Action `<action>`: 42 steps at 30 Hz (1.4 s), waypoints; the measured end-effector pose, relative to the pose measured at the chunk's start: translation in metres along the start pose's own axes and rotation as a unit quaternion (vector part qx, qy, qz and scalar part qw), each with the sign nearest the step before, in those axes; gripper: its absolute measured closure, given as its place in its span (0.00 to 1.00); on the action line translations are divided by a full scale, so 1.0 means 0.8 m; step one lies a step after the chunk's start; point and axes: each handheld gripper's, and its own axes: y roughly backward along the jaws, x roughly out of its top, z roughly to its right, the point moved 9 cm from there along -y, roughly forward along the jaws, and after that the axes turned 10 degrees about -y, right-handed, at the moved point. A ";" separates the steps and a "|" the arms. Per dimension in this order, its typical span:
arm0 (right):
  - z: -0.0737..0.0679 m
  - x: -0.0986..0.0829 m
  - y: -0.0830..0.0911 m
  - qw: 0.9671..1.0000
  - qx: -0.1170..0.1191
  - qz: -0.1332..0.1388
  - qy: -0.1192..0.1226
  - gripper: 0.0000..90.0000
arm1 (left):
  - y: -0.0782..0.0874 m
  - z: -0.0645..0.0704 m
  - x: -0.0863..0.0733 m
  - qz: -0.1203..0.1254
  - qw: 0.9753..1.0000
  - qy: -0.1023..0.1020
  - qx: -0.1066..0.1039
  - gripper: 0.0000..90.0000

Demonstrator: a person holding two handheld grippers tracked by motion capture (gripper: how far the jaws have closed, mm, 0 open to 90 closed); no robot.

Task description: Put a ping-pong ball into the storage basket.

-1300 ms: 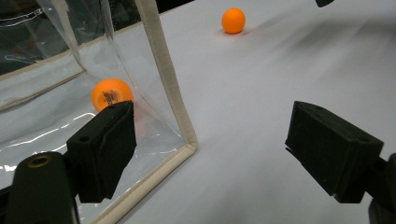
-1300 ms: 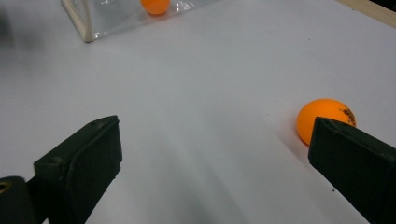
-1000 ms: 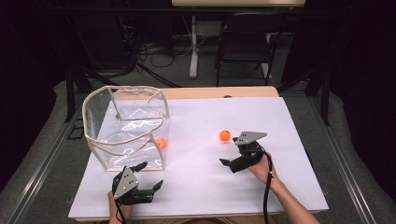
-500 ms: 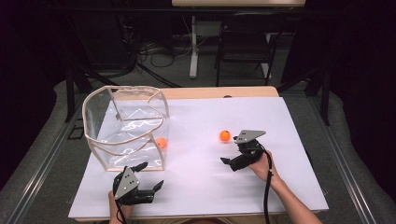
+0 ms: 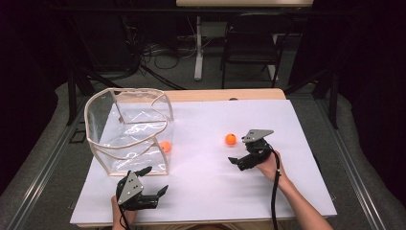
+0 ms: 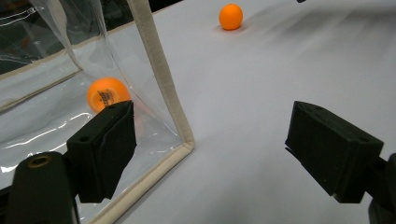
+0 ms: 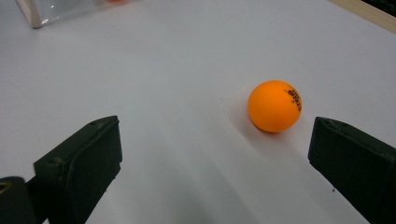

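On the white tabletop (image 5: 201,191), my right tool (image 5: 238,161), jaws apart, had edged toward the orange ball (image 5: 231,139), nearly ready to grasp.

Left gripper (image 5: 155,179): sitting at the near left of the table, its 2 jaws standing wide apart, pointing far-right.
Left hand (image 5: 122,213): gripping it from the near edge.
Right gripper (image 5: 233,160): lying right of centre, jaws spread wide, pointing left.
Right forearm (image 5: 299,208): reaching in from the near right.
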 end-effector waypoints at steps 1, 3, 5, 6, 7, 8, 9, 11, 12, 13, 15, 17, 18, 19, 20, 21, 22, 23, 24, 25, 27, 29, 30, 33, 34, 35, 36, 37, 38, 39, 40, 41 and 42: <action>0.001 0.001 0.000 1.000 0.000 0.001 -0.001 0.03 | 0.000 0.000 0.000 0.000 1.000 0.000 -0.001 0.18; 0.004 0.003 -0.002 1.000 -0.003 0.000 -0.001 0.03 | 0.000 0.000 0.000 0.002 1.000 0.000 0.000 0.18; 0.005 0.005 -0.004 1.000 -0.005 -0.001 0.000 0.03 | 0.000 0.000 0.000 0.002 1.000 0.000 0.001 0.18; 0.006 0.007 -0.005 1.000 -0.006 0.000 0.000 0.03 | 0.000 0.000 0.000 0.002 1.000 0.000 0.000 0.18; 0.007 0.008 -0.005 1.000 -0.008 -0.002 0.001 0.03 | 0.000 0.000 0.000 0.001 1.000 0.001 0.000 0.18; 0.009 0.010 -0.006 1.000 -0.009 0.001 0.001 0.03 | 0.000 0.001 0.000 0.000 1.000 0.002 0.000 0.18; 0.011 0.012 -0.006 1.000 -0.012 0.001 0.002 0.03 | -0.001 0.001 0.000 0.000 1.000 0.001 -0.002 0.18; 0.014 0.013 -0.008 1.000 -0.013 0.000 0.000 0.03 | -0.001 0.001 0.000 0.001 1.000 0.001 -0.003 0.18; 0.016 0.014 -0.009 1.000 -0.014 0.000 -0.003 0.03 | -0.002 0.002 0.000 0.001 1.000 0.001 -0.003 0.18; 0.017 0.014 -0.010 1.000 -0.015 0.001 -0.004 0.03 | -0.002 0.002 0.000 0.001 1.000 0.001 -0.003 0.18; 0.020 0.014 -0.011 1.000 -0.017 -0.002 -0.005 0.03 | -0.002 0.002 0.000 0.001 1.000 0.001 -0.003 0.18; 0.023 0.014 -0.014 1.000 -0.019 -0.004 -0.006 0.03 | -0.002 0.001 0.000 0.001 1.000 0.002 -0.002 0.18; 0.025 0.015 -0.016 1.000 -0.018 -0.005 -0.009 0.03 | -0.002 0.001 0.000 0.001 1.000 0.002 -0.002 0.18; 0.026 0.015 -0.017 1.000 -0.018 -0.005 -0.012 0.03 | -0.002 0.001 0.000 0.001 1.000 0.002 -0.002 0.18; 0.027 0.015 -0.019 1.000 -0.019 -0.005 -0.011 0.03 | -0.002 0.001 0.000 0.001 1.000 0.002 -0.002 0.18; 0.028 0.016 -0.021 1.000 -0.020 -0.006 -0.013 0.03 | -0.002 0.001 0.000 0.001 1.000 0.001 -0.002 0.18; 0.029 0.017 -0.022 1.000 -0.019 -0.006 -0.014 0.03 | -0.002 0.001 0.000 0.001 1.000 0.002 -0.002 0.18; 0.030 0.017 -0.023 1.000 -0.018 -0.007 -0.015 0.02 | -0.002 0.001 0.000 0.001 1.000 0.002 -0.002 0.18; 0.031 0.018 -0.023 1.000 -0.020 -0.010 -0.014 0.03 | -0.002 0.001 0.000 0.002 1.000 0.002 -0.002 0.18; 0.032 0.019 -0.024 1.000 -0.020 -0.008 -0.014 0.03 | -0.001 0.001 0.000 0.001 1.000 0.002 -0.002 0.18; 0.033 0.019 -0.027 1.000 -0.022 -0.009 -0.013 0.03 | -0.001 0.001 0.000 0.001 1.000 0.002 -0.001 0.18; 0.034 0.019 -0.029 1.000 -0.023 -0.016 -0.012 0.02 | -0.001 0.000 0.000 0.000 1.000 -0.001 -0.001 0.18; 0.034 0.020 -0.030 1.000 -0.022 -0.013 -0.014 0.02 | 0.000 0.000 0.000 0.000 1.000 -0.002 -0.001 0.18; 0.036 0.023 -0.032 1.000 -0.020 -0.013 -0.017 0.02 | -0.001 0.001 0.000 0.001 1.000 0.000 -0.001 0.18; 0.036 0.023 -0.033 1.000 -0.020 -0.013 -0.018 0.02 | -0.002 0.001 0.000 0.000 1.000 0.001 -0.001 0.18; 0.037 0.024 -0.035 1.000 -0.021 -0.013 -0.019 0.02 | -0.002 0.001 0.000 0.000 1.000 0.001 -0.001 0.18; 0.037 0.024 -0.036 1.000 -0.021 -0.013 -0.019 0.02 | -0.002 0.001 0.001 0.000 1.000 0.000 -0.001 0.18; 0.038 0.024 -0.038 1.000 -0.019 -0.013 -0.020 0.02 | -0.002 0.001 0.001 0.000 1.000 0.000 -0.001 0.18; 0.038 0.024 -0.040 0.999 -0.020 -0.016 -0.021 0.01 | -0.002 0.001 0.001 0.000 1.000 0.000 -0.001 0.18; 0.039 0.024 -0.042 0.999 -0.020 -0.017 -0.021 0.01 | -0.002 0.001 0.001 0.000 1.000 0.000 -0.002 0.18; 0.039 0.024 -0.043 0.999 -0.021 -0.018 -0.022 0.01 | -0.002 0.001 0.000 0.001 1.000 0.000 -0.002 0.18; 0.040 0.023 -0.044 0.999 -0.024 -0.019 -0.024 0.01 | -0.001 0.001 0.000 0.001 1.000 0.001 -0.002 0.18; 0.041 0.023 -0.045 0.999 -0.025 -0.020 -0.025 0.01 | -0.001 0.000 0.000 0.000 1.000 0.001 -0.001 0.18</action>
